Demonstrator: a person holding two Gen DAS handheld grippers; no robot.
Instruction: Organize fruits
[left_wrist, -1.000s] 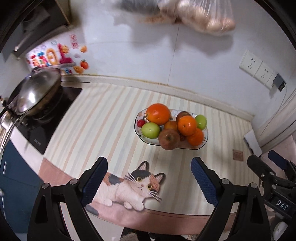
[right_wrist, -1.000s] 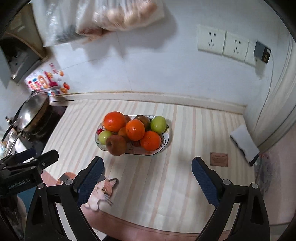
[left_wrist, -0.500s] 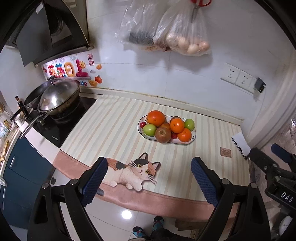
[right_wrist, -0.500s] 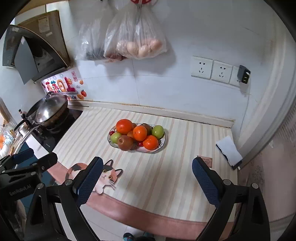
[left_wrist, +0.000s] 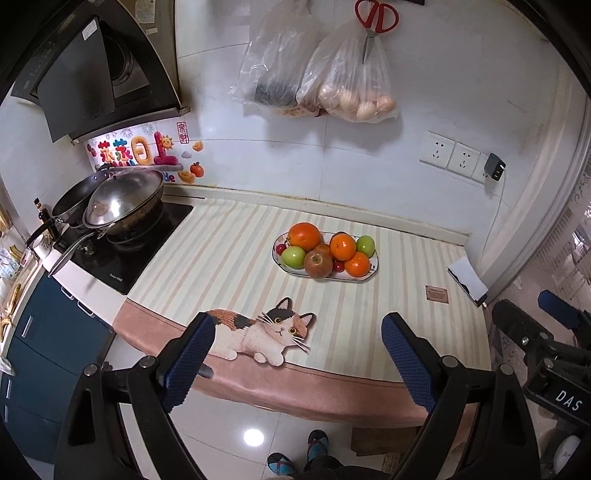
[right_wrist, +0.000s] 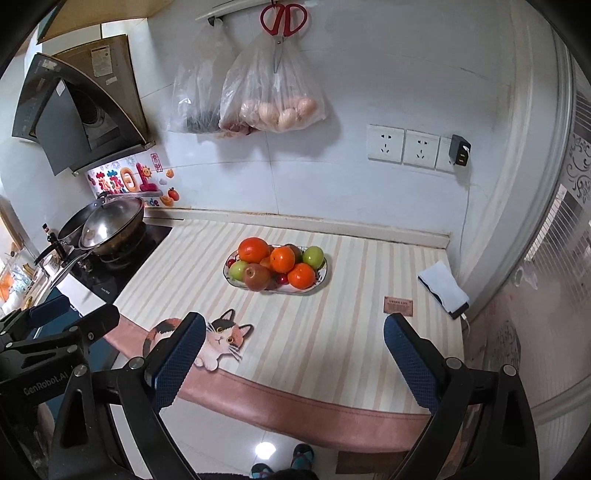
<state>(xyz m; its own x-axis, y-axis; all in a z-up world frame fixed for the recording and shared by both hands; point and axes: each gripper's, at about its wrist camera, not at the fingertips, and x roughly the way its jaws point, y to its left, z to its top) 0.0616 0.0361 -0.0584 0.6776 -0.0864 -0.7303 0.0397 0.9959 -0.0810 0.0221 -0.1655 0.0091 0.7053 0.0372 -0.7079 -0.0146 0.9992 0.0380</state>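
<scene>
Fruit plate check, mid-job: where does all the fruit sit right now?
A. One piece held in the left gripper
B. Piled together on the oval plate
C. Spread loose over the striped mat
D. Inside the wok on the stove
B. The oranges, green apples and the reddish apple are heaped on the oval plate on the striped mat; the left gripper and right gripper are open and empty.

Your left gripper (left_wrist: 295, 341) points steeply downward, jaws spread wide, nothing between the blue pads (left_wrist: 406, 363). Your right gripper (right_wrist: 293, 341) matches: same downward tilt, jaws wide, empty. Your feet (left_wrist: 297, 454) show beneath both.
</scene>
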